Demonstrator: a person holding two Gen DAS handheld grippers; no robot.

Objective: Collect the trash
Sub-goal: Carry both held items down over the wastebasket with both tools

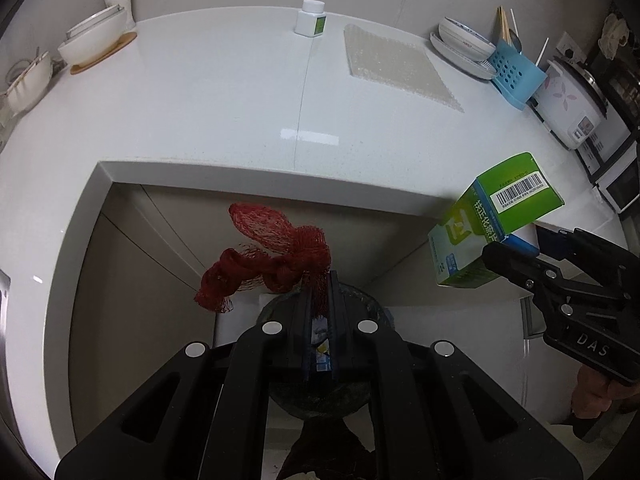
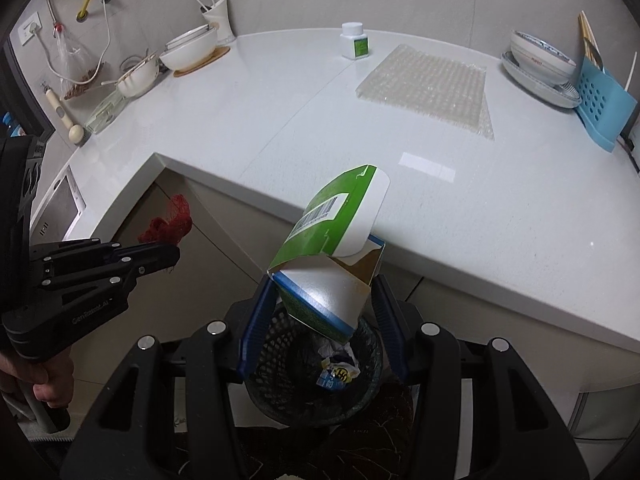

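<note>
Left gripper point(image 1: 320, 304) fingers pinching red mesh bag point(image 1: 272, 256) above black mesh bin point(image 2: 312, 376), right gripper point(image 2: 320, 312) clamping opened green carton point(image 2: 328, 256) over same bin, crumpled wrappers point(image 2: 338, 366) inside visible only from right wrist.

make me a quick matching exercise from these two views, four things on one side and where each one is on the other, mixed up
Things:
1. red mesh bag
2. green carton
3. white pill bottle
4. bubble wrap sheet

Places:
A. standing at the back of the counter
B. lying flat on the counter
C. in the left gripper
D. in the right gripper

Pairs: 1-C, 2-D, 3-A, 4-B
</note>
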